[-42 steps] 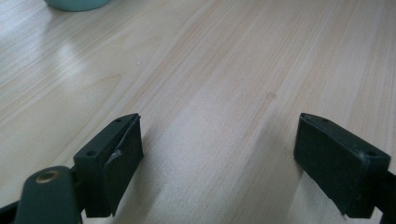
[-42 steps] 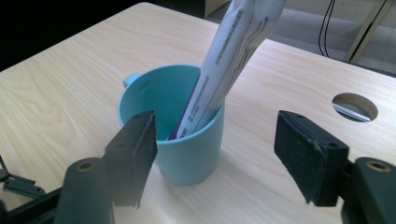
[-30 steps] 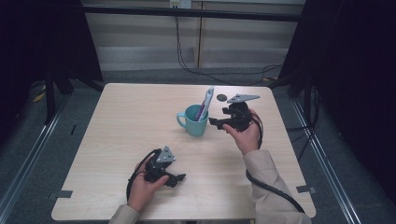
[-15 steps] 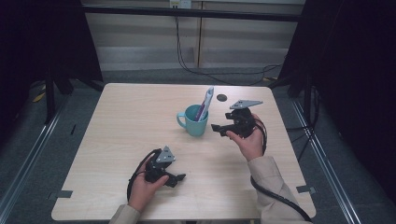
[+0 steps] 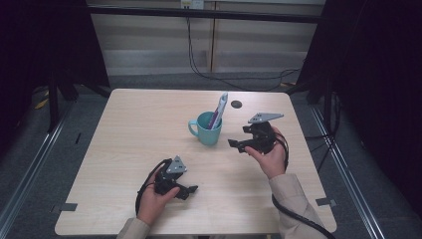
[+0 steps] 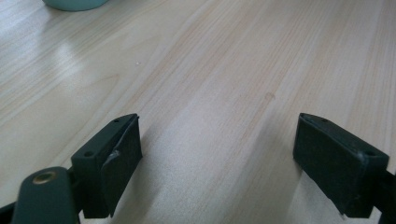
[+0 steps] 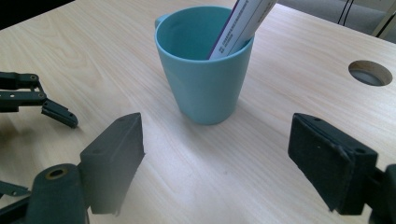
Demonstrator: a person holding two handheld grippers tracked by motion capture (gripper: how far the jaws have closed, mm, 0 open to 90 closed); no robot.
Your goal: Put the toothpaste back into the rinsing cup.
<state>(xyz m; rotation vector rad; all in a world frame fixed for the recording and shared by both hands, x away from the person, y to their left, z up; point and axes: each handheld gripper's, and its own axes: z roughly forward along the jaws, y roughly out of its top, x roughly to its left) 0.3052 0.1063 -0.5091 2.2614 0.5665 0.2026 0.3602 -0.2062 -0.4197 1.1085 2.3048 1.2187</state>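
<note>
A teal mug (image 5: 207,129) stands near the middle of the wooden table (image 5: 139,124), with a white and purple tube (image 5: 219,108) leaning in it. My right gripper (image 5: 237,145) hovers just right of the mug, pointing at it, and is open. Its jaws have just been opening, and nothing lies between them. In the right gripper view the mug (image 7: 204,74) and tube (image 7: 243,23) stand beyond the open right gripper (image 7: 215,158). My left gripper (image 5: 188,191) rests near the front edge, also open over bare wood (image 6: 217,154).
A round cable hole (image 5: 236,104) sits in the table behind the mug, also in the right gripper view (image 7: 370,73). Cables trail from both grippers off the front edge. Dark curtains and floor rails flank the table.
My right gripper has drawn back from the mug toward the person and slightly to the right. The left hand has kept still.
</note>
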